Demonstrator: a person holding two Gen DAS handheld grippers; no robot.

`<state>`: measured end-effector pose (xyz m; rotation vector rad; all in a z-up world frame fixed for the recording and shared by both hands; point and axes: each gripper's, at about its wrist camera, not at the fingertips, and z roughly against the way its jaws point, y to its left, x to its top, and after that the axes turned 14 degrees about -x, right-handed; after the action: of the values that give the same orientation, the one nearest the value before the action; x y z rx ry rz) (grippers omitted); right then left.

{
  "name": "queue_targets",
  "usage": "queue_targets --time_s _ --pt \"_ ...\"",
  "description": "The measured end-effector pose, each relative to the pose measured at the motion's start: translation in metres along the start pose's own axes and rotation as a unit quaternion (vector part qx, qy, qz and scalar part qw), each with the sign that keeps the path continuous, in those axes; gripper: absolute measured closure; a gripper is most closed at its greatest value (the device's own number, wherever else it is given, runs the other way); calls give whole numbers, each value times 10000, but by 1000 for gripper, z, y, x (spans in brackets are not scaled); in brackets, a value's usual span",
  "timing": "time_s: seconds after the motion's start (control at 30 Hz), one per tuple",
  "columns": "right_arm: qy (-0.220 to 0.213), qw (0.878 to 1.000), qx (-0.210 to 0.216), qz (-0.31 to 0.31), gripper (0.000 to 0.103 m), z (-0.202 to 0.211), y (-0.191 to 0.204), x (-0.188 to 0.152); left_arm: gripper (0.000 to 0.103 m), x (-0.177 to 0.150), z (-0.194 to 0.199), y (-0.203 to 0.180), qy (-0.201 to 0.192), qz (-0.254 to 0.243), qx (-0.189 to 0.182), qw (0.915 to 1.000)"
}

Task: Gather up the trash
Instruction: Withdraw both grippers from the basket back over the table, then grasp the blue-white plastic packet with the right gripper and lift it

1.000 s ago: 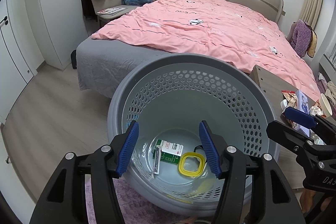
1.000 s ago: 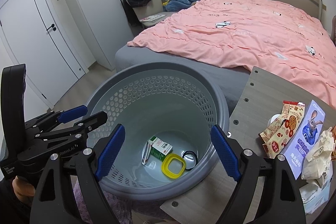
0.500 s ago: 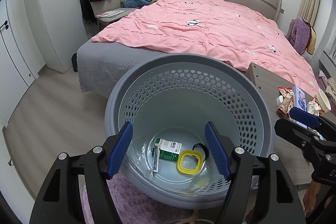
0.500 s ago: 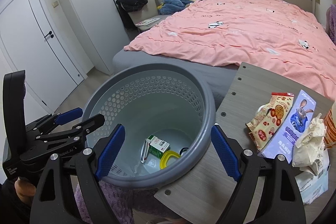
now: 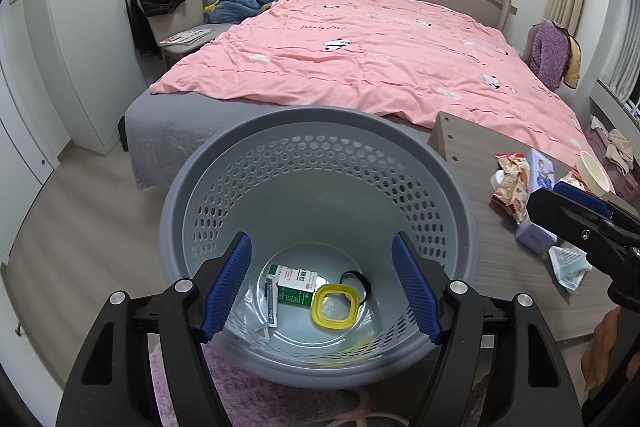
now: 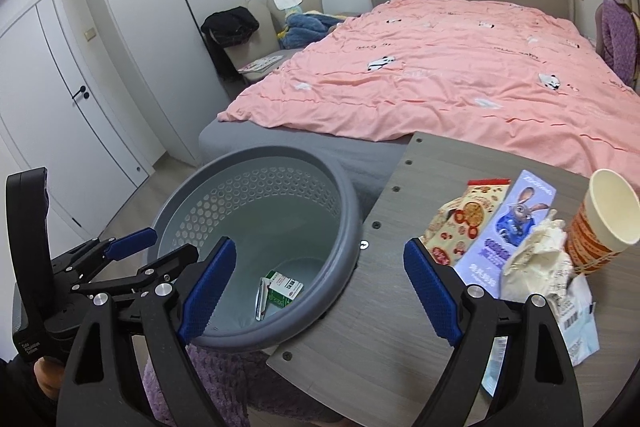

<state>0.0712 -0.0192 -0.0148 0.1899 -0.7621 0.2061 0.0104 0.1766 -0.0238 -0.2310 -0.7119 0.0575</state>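
A bed with a crumpled pink duvet [image 5: 360, 59] fills the room behind a round grey plastic basket [image 5: 320, 123], the landmark here. The basket stands upright, mouth up, its upper wall pierced with hexagonal holes and its lower wall smooth.

To the right of the basket, touching its rim, is a grey wood-grain tabletop [image 6: 400, 307]. On it, well right of the basket, lies a heap of trash. A long lilac box [image 6: 508, 227] printed with a cartoon rabbit lies flat, its long axis pointing away toward the bed. Just left of it lies a crinkled foil snack bag [image 6: 460, 223], lengthwise the same way. Right of the box stands a paper cup [image 6: 604, 219], tilted slightly, mouth up, with a crumpled white paper wad [image 6: 536, 255] in front of it.

On the basket floor lie a small green and white carton [image 5: 296, 285], flat on its side, and a yellow rounded-square ring [image 5: 334, 307] beside it.

The left gripper [image 5: 320, 291] hovers over the basket, its ribbed blue jaws wide apart and holding nothing. The right gripper [image 6: 316, 291] hangs over the basket's right rim and the tabletop edge, jaws also spread wide and bare.
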Motion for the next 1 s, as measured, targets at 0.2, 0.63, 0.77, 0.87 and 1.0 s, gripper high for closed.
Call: queue_targets --time_s 0.2,0.63,0.77,0.87,1.0 --pt "-184 9994 -139 -259 19 26 -27 -10 32 2 12 -23 -131 -213 -89 9996" --pt "-328 9927 -748 -885 19 82 -111 -55 32 2 9 -97 -113 -630 -501 9967" --pt "-268 9892 -935 -1097 19 90 -139 -75 32 -2 5 -121 -61 -758 -616 9952" --pt "-181 9873 -1021 -1207 19 89 -153 -87 32 -6 -1 -136 11 -848 -670 9941" --pt "-57 9862 -1004 -1314 19 85 -160 -100 32 -12 -8 -149 127 -927 -708 9931"
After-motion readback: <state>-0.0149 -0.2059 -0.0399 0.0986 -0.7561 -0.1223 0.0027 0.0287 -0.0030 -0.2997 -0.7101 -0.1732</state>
